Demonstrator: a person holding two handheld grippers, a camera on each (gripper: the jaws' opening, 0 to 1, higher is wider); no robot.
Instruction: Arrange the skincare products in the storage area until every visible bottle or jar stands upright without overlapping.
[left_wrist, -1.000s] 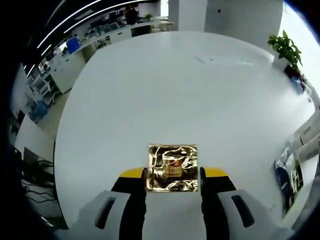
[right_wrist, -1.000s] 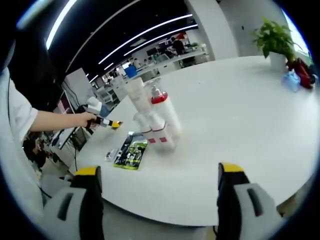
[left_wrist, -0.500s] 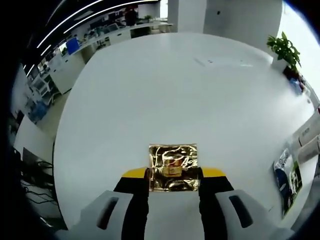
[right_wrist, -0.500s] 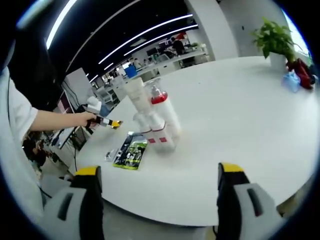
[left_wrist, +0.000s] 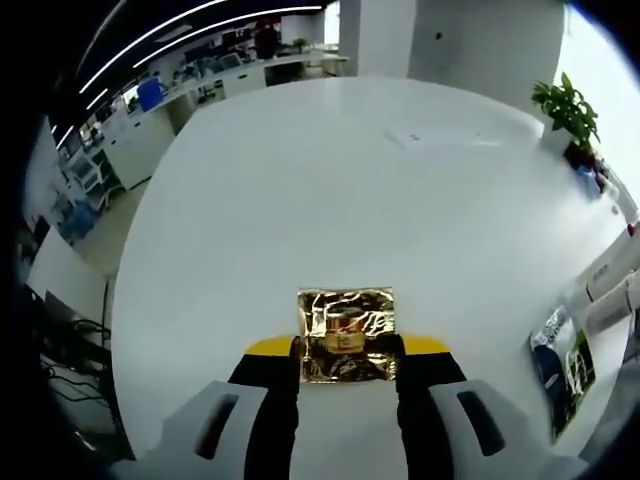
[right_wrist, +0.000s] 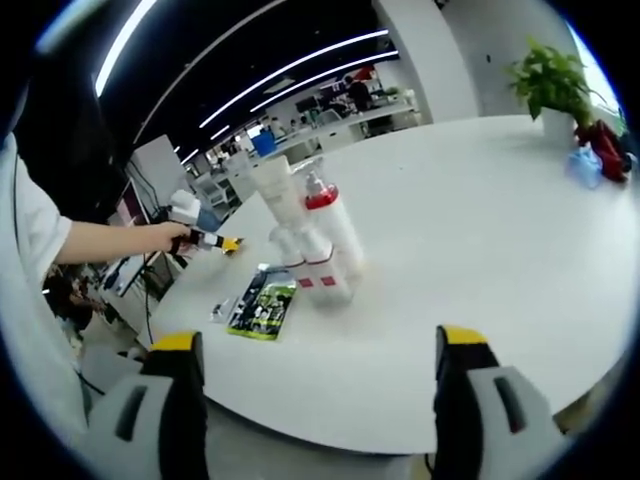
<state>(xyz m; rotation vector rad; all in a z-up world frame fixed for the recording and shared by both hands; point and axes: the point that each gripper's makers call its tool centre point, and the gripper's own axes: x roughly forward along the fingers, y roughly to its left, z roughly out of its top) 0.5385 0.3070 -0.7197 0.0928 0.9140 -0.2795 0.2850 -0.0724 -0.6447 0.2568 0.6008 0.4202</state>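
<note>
In the left gripper view my left gripper (left_wrist: 345, 347) rises from the bottom centre, its yellow-tipped jaws closed against both sides of a crinkled, shiny gold foil sachet (left_wrist: 346, 335), square and flat, lying on the table. The table (left_wrist: 330, 190) is smooth, matte white and rounded, and beyond its far edge at the top of the frame runs an open office with desks and ceiling light strips. At the lower right edge lies a dark printed leaflet (left_wrist: 560, 365), with a potted plant (left_wrist: 566, 103) at the upper right.

In the right gripper view my left hand (right_wrist: 172, 236) holds the left gripper at the middle left. Right of it, just left of centre, lies the leaflet (right_wrist: 262, 300), then a tight cluster of white plastic skincare bottles (right_wrist: 310, 235) with red bands, apparently upright and touching. My right gripper (right_wrist: 318, 360) stands wide open at the bottom, holding nothing, well short of them
</note>
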